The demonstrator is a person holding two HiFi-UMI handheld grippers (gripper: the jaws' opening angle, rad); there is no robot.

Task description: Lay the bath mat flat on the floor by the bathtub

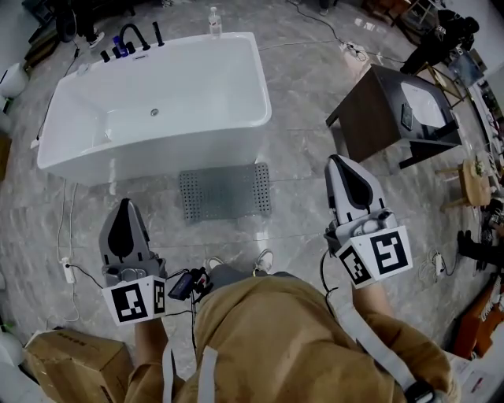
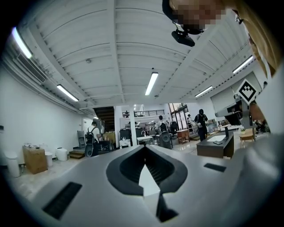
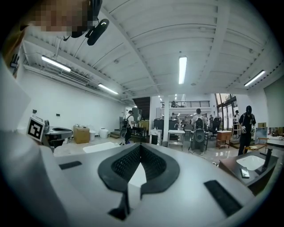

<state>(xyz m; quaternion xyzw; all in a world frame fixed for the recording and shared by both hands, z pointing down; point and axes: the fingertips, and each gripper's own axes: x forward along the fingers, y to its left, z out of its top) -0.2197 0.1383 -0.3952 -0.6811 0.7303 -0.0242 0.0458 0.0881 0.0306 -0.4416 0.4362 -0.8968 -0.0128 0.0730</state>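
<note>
The grey perforated bath mat (image 1: 225,191) lies flat on the marble floor, right against the long side of the white bathtub (image 1: 157,102). Both grippers are held up in front of the person, well short of the mat and apart from it. My left gripper (image 1: 124,206) is shut with nothing between its jaws; in the left gripper view (image 2: 144,148) it points level across the room. My right gripper (image 1: 337,161) is shut and empty as well, and in the right gripper view (image 3: 140,146) it looks out over the hall.
A dark vanity cabinet with a sink (image 1: 394,114) stands right of the tub. A black faucet (image 1: 130,39) and a bottle (image 1: 214,20) sit at the tub's far end. A cardboard box (image 1: 67,358) is at the lower left, a power strip (image 1: 68,271) on the floor. People stand far off.
</note>
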